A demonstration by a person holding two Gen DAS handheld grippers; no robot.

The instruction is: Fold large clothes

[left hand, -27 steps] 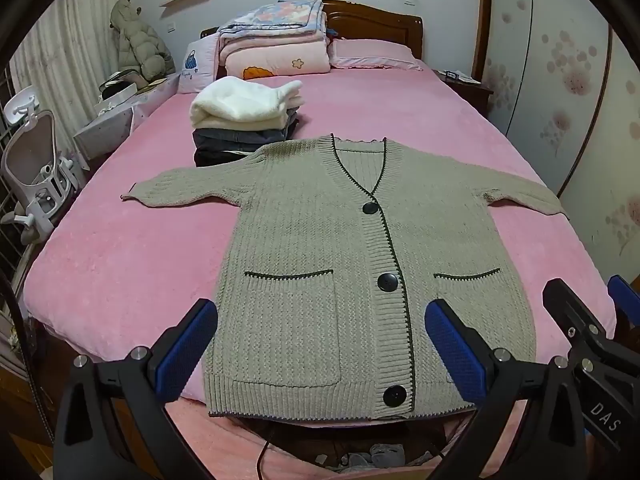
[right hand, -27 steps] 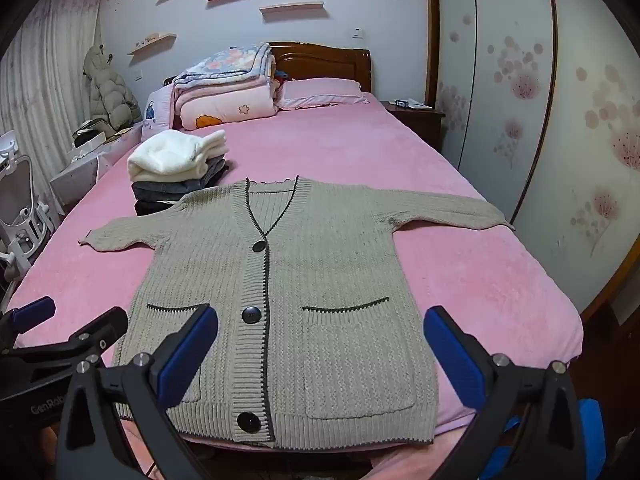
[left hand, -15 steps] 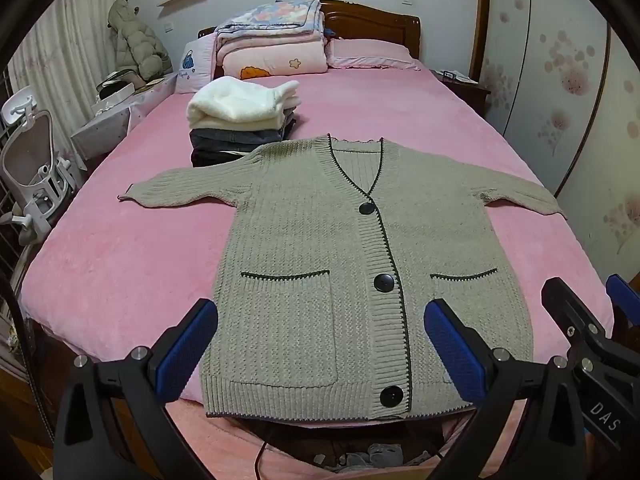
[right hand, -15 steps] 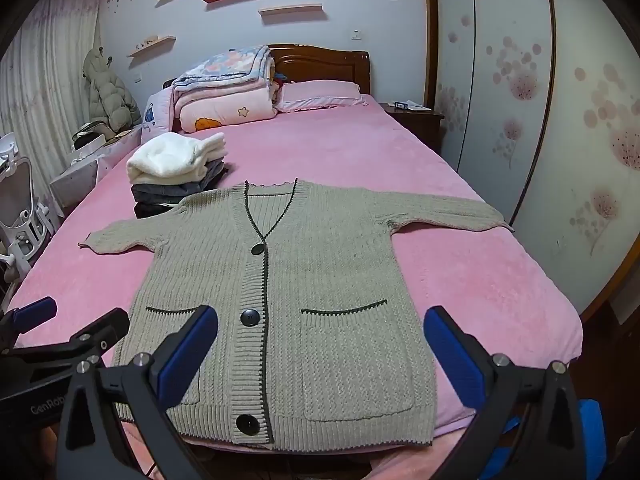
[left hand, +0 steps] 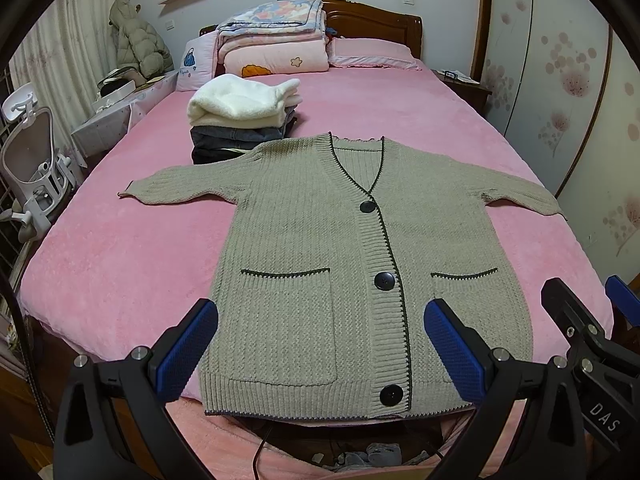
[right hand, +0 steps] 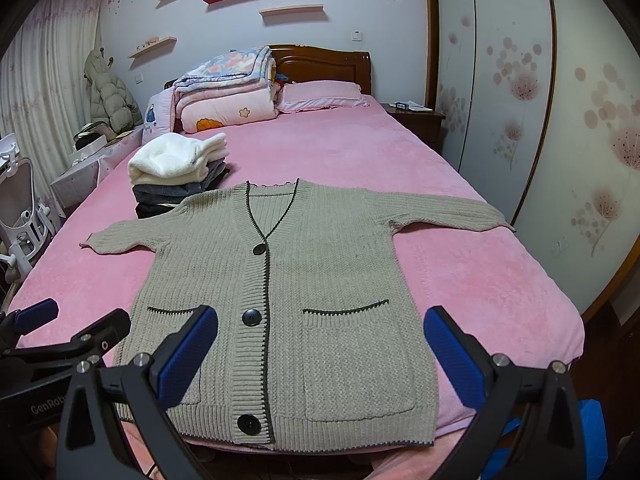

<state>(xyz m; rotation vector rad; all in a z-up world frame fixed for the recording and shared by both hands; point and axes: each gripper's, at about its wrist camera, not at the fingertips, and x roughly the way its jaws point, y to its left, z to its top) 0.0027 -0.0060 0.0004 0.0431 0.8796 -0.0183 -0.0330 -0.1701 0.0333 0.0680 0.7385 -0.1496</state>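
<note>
While both tools hang over the foot of the bed, the beige knitted cardigan (left hand: 320, 248) lies flat and face up on the pink bedspread (left hand: 120, 260), buttoned down the front with three dark buttons, its hem at the near edge of the mattress and its neckline toward the headboard. Both sleeves are spread out to the sides, and two patch pockets with dark trim sit low on the front. The left gripper (left hand: 320, 348) is released, its blue-padded fingers (left hand: 188, 348) spread wide with nothing between them; in its own view they frame the lower left pocket and the bottom button, apart from the fabric. The right gripper (right hand: 320, 348) is likewise spread wide and grasps nothing, its blue pads (right hand: 454, 356) framing the right pocket and the hem. Each tool shows at the edge of the other's view, side by side near the hem. Beyond the cardigan's left shoulder, a stack of folded clothes (left hand: 240, 120) stands on the bedspread, a white fleecy piece on top of darker ones, touching or just behind the shoulder. Folded quilts (left hand: 272, 40) and a pink pillow (left hand: 372, 52) lie against the wooden headboard (left hand: 376, 16).
</note>
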